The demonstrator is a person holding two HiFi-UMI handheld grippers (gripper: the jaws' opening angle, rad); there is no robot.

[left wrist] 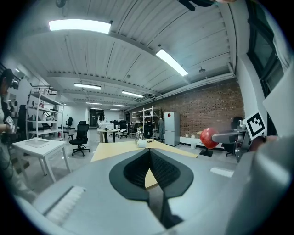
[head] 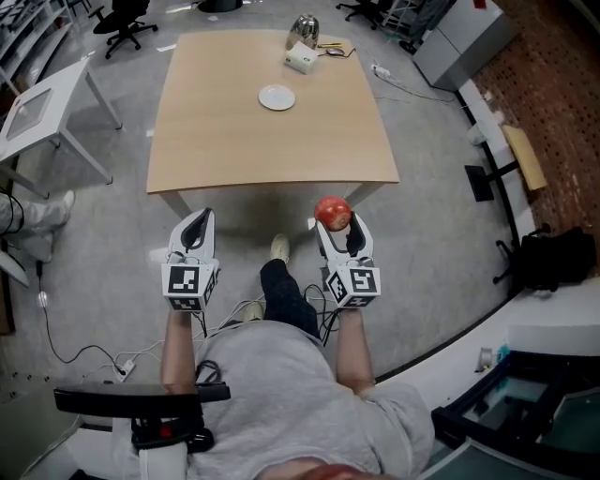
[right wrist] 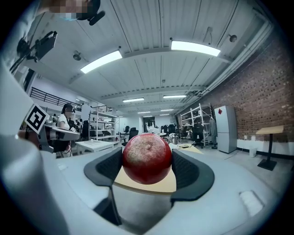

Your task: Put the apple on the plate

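Note:
A red apple (head: 332, 212) (right wrist: 146, 158) sits clamped between the pads of my right gripper (head: 335, 225), held in the air short of the near edge of the wooden table (head: 216, 141). The apple also shows at the right of the left gripper view (left wrist: 208, 137). A small white plate (head: 277, 97) lies empty on the far half of the table. My left gripper (head: 195, 228) (left wrist: 148, 167) hangs level with the right one, left of it, its jaws shut with nothing between them.
A white box (head: 301, 59) and a shiny metal object (head: 303, 29) stand at the table's far edge, beyond the plate. A white side table (head: 42, 108) is to the left, a black stand (head: 489, 173) and bag (head: 553, 258) to the right. Cables trail on the floor.

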